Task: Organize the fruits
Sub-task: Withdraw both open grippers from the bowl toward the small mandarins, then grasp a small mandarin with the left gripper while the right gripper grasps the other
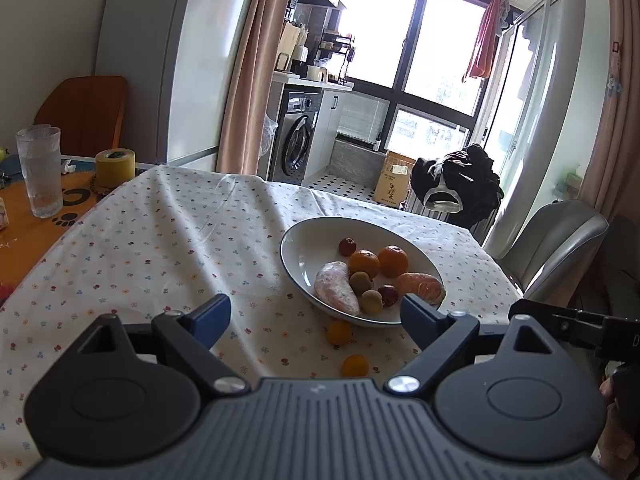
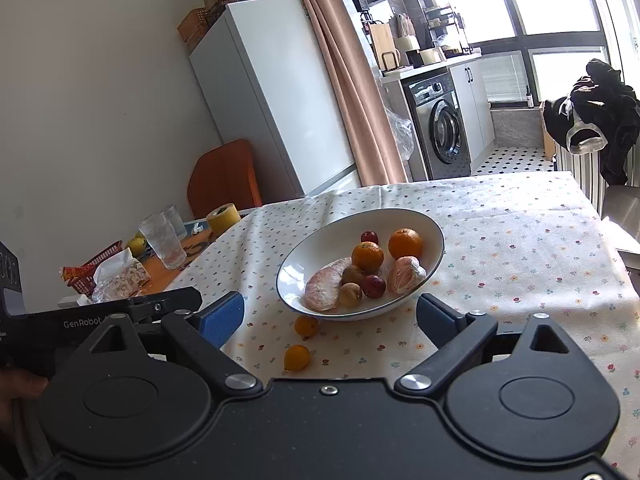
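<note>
Most of the job looks done to me. The white bowl sits on the flowered tablecloth and already holds the bulk of the fruit: a peeled pomelo wedge, a peeled tangerine, two whole oranges, a couple of brownish fruits and two small dark red ones. What I judge is left are two small yellow-orange fruits outside it on the cloth: one just beside the bowl's near rim, the other a little nearer to me.

My right gripper is spread wide and carries nothing; both loose fruits lie low between its fingers, left of centre, the nearer one close to the body of the tool. My left gripper is likewise wide and empty, with the same two fruits between its fingers and the bowl ahead, towards its right finger. Neither tool touches any fruit.
</note>
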Available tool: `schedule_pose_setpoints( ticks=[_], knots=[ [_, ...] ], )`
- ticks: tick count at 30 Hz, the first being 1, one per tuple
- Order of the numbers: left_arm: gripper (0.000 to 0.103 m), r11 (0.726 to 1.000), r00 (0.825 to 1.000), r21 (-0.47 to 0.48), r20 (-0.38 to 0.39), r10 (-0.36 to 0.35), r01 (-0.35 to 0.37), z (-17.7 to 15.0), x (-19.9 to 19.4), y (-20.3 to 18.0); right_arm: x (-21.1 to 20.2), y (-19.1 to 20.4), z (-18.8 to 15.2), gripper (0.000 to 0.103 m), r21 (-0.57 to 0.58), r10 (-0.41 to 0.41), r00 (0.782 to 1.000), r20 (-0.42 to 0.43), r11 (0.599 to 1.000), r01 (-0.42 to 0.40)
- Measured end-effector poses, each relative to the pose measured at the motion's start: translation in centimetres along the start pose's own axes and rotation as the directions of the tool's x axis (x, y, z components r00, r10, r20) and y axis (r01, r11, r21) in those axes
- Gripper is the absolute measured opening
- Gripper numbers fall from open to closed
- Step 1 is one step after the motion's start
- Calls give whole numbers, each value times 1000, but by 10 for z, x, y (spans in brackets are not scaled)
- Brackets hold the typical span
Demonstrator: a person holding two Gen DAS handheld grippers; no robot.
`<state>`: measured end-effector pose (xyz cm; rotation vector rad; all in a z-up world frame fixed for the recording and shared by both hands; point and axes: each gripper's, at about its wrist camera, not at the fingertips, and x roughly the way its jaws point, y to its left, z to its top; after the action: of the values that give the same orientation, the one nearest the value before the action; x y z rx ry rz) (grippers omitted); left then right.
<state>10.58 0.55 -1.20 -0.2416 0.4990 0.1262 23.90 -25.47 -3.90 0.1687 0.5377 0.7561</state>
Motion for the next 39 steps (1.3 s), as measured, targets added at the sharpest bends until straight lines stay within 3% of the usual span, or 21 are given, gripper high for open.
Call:
schedule_pose_setpoints(
  ticks=[6, 23, 34, 39],
  knots=[
    [98, 999, 998, -29, -59, -25, 24, -15, 6, 4, 2, -2, -6, 103, 10, -24, 999, -25, 1000, 25],
    [102, 999, 999, 49, -39, -17, 19, -35, 9, -16, 2, -7, -26, 103, 1, -41, 998, -37, 999, 41],
    [99, 997, 997, 50, -50, -53, 55, -42, 28, -25, 10, -22, -33, 103, 25, -47, 998, -47, 999, 49],
    [90, 997, 995, 41, -71, -68, 71, -45, 41, -25, 16, -25, -36, 102, 23, -47, 998, -48, 999, 49]
  ],
)
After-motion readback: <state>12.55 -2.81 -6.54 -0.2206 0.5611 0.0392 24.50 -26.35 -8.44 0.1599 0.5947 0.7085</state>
